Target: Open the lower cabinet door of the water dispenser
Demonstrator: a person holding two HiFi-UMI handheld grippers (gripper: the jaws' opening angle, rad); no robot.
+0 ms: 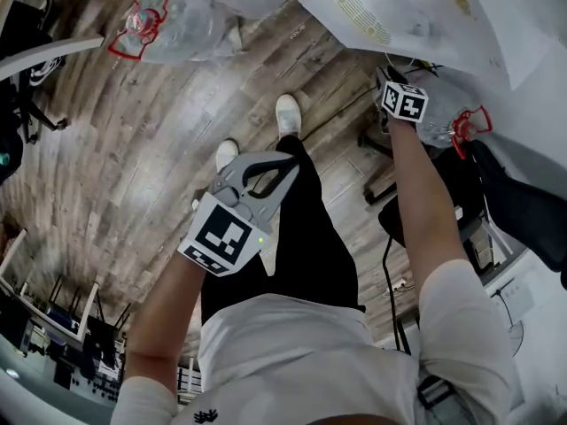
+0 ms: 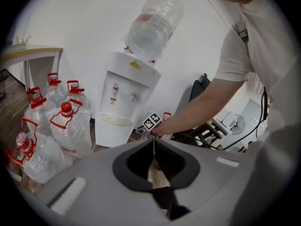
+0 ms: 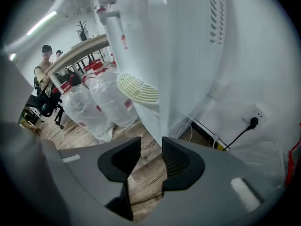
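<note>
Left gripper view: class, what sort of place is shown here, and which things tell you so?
Probably the water corner of an office or workroom: a white water dispenser topped by an upturned bottle, a cluster of red-capped water jugs beside it, and a desk by the wall.

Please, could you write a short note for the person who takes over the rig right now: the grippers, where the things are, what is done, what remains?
Left gripper: jaws together, empty, held back from the dispenser.
Right gripper: jaws apart, nothing between them, low beside the water dispenser, not touching it.
Lower cabinet door: looks shut, below the drip tray. Water bottles stand on the floor beside the dispenser.
Done: nothing on the door yet.
Left: probably take the door's edge with the right gripper and pull it open.
</note>
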